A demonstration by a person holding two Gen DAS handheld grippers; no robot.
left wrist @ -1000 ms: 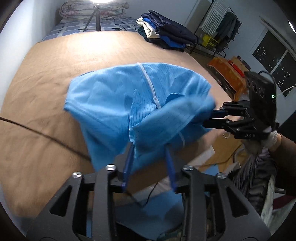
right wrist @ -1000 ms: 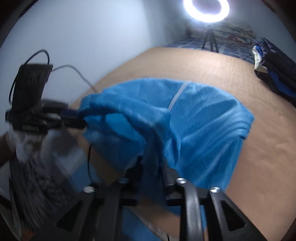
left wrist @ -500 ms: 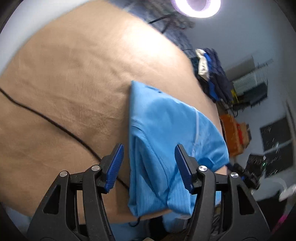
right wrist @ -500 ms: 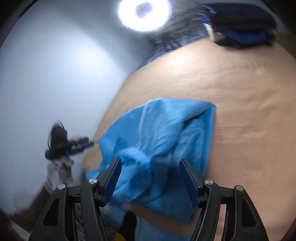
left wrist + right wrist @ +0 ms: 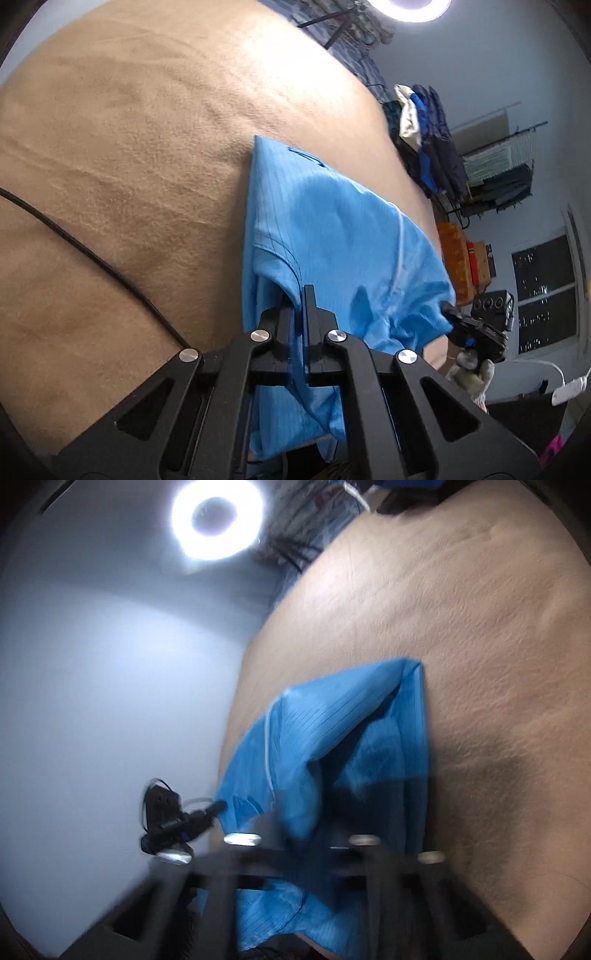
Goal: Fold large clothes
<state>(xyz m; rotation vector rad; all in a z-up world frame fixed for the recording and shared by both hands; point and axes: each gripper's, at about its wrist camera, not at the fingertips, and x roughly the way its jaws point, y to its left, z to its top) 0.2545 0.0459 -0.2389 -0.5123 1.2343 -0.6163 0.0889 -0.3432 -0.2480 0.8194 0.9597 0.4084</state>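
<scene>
A large blue garment [image 5: 340, 236] with a white zip lies partly folded on the tan bed cover [image 5: 129, 129], its near end hanging over the bed's edge. My left gripper [image 5: 300, 295] has its jaws closing hard together on a fold at the garment's near left edge. My right gripper [image 5: 448, 309], held by a gloved hand, pinches the garment's near right corner, its jaws closing on the cloth. In the blurred right wrist view the blue garment [image 5: 351, 720] bunches between my right gripper [image 5: 303, 814], and the left gripper [image 5: 221, 805] holds the far corner.
A black cable [image 5: 92, 254] crosses the cover at left. Dark folded clothes [image 5: 424, 125] are piled at the bed's far side under a ring light [image 5: 218, 520]. A clothes rack [image 5: 498, 177] and orange boxes [image 5: 458, 258] stand beyond. A pale wall [image 5: 92, 664] runs along the bed.
The garment went from lifted and bunched to lying on the bed. Both grippers rolled, opened half a second ago, and now have closed on its near edge.
</scene>
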